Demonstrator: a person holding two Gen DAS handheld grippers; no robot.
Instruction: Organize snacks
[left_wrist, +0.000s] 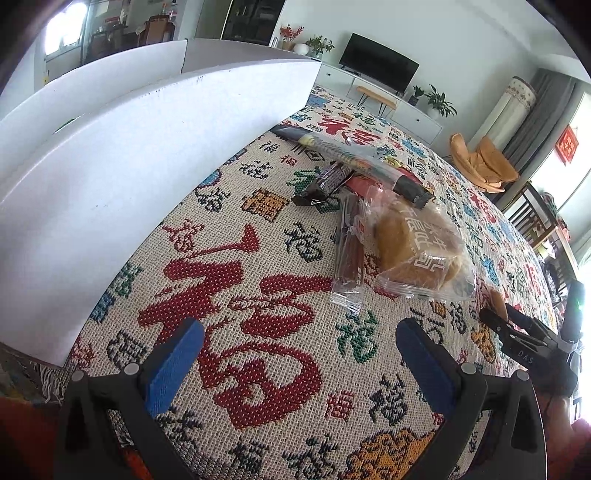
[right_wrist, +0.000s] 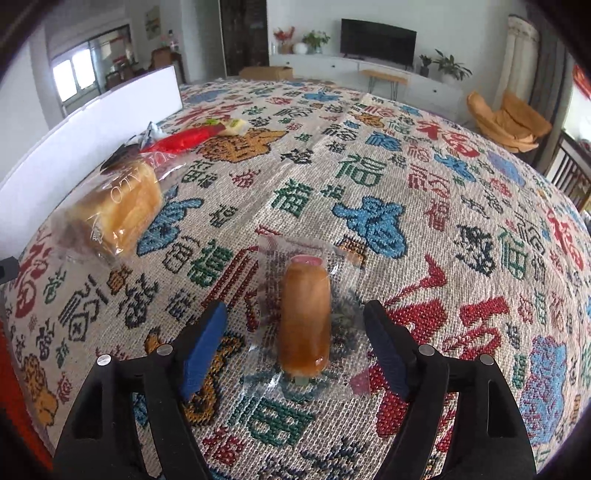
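In the right wrist view a brown roll in a clear wrapper (right_wrist: 304, 317) lies on the patterned cloth between the blue pads of my right gripper (right_wrist: 295, 332). The jaws stand wide on either side and do not touch it. My left gripper (left_wrist: 299, 354) hovers open over bare cloth with nothing between its fingers. Beyond it lies a pile of snacks: a round cake in clear wrap (left_wrist: 413, 247), a brown stick snack (left_wrist: 347, 247), a dark bar (left_wrist: 325, 182) and a long grey packet (left_wrist: 343, 151). The right gripper (left_wrist: 496, 312) shows at the right edge.
A tall white box (left_wrist: 110, 166) stands along the left, its wall (right_wrist: 92, 125) also in the right wrist view. A wrapped bread loaf (right_wrist: 118, 206) and a red packet (right_wrist: 184, 142) lie near it. The patterned cloth (right_wrist: 406, 166) covers the whole table.
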